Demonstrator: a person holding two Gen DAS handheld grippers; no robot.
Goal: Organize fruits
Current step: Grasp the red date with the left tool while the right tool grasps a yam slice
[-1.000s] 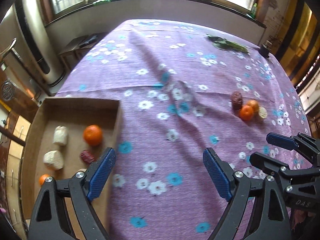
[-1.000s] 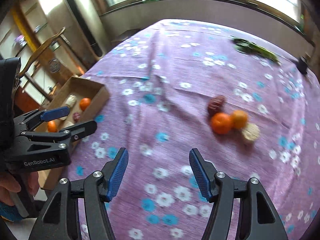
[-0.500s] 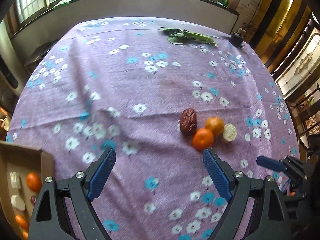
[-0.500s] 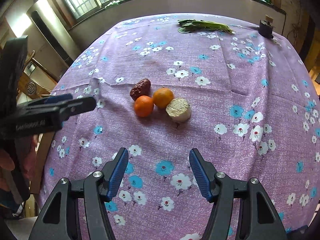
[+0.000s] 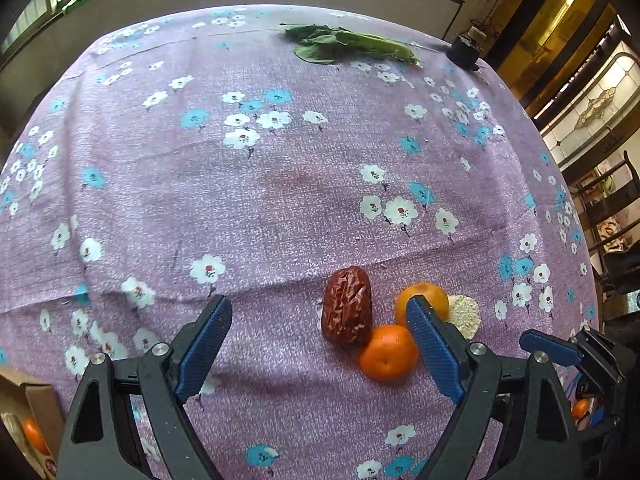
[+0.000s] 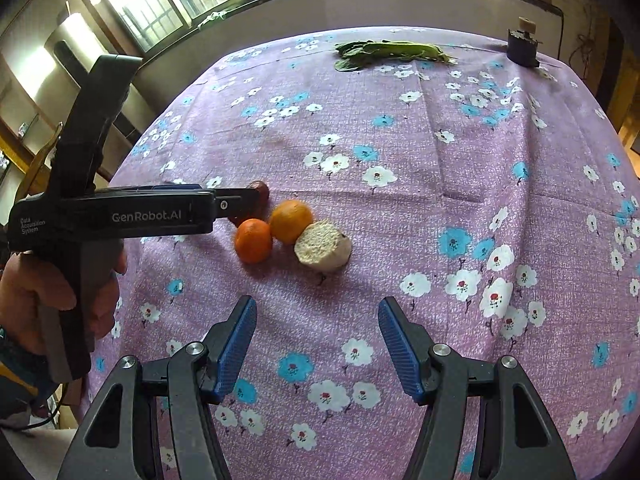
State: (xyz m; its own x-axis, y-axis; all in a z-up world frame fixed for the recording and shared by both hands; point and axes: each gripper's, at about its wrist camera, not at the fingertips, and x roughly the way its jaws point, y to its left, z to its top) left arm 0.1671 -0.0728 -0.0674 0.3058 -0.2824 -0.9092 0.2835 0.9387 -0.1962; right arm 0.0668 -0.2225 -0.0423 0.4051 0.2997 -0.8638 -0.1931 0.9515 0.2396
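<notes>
A wrinkled brown date (image 5: 347, 306), two small oranges (image 5: 386, 354) (image 5: 422, 298) and a pale round-cut piece (image 5: 464, 314) lie bunched together on the purple flowered cloth (image 5: 280, 184). My left gripper (image 5: 320, 320) is open just above them. The date and the nearer orange sit between its jaws, close to the right finger, and no pad presses on them. In the right wrist view the left gripper (image 6: 240, 198) reaches in from the left, hiding part of the date (image 6: 262, 190). My right gripper (image 6: 318, 332) is open and empty, short of the pale piece (image 6: 323, 244).
A cardboard box (image 5: 28, 408) holding an orange shows at the lower left corner. Green leafy stalks (image 5: 352, 44) and a small dark jar (image 5: 464, 50) lie at the table's far edge. A hand (image 6: 60, 288) grips the left tool. Chairs stand off the right edge.
My left gripper swung away from the cardboard box and came right and down over the fruit cluster. The right gripper also drew closer to the cluster. Both stayed open.
</notes>
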